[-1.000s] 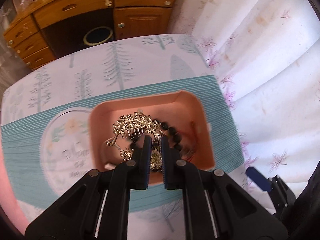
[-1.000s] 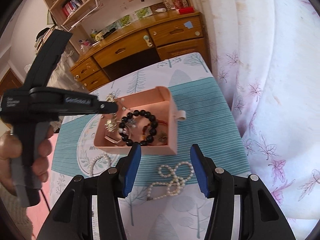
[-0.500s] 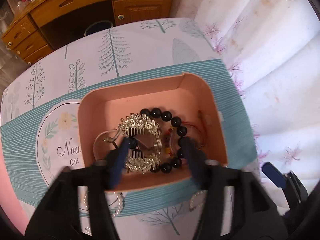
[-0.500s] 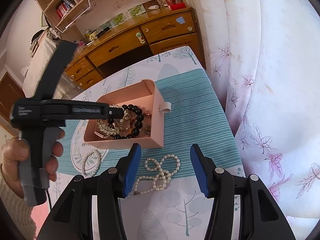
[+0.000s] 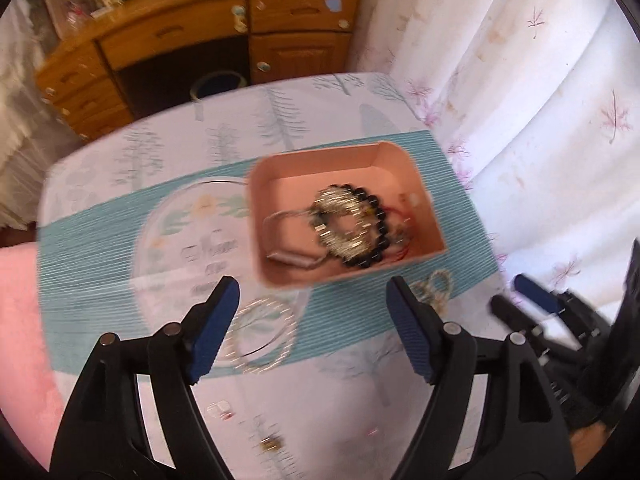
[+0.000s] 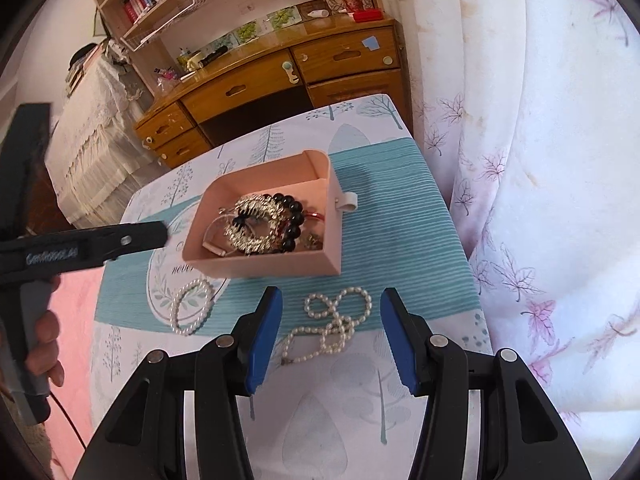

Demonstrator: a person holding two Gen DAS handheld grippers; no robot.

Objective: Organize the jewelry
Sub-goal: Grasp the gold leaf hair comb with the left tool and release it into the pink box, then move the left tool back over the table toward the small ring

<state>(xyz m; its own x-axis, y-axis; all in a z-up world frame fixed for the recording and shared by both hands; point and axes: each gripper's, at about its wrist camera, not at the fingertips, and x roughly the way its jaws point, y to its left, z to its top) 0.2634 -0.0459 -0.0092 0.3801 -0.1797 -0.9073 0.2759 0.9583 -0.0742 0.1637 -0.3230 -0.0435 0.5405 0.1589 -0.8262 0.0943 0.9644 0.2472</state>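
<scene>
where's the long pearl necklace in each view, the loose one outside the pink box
Left wrist: blurred, right of centre, pearl necklace just below the pink box, by the right finger of the left gripper.
Right wrist: lower centre, pearl necklace between the open fingers of the right gripper.
Shared landmark: pink box, black bead bracelet inside.

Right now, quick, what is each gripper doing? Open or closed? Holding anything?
Left gripper: open, holding nothing.
Right gripper: open, holding nothing, above the pearl necklace.
</scene>
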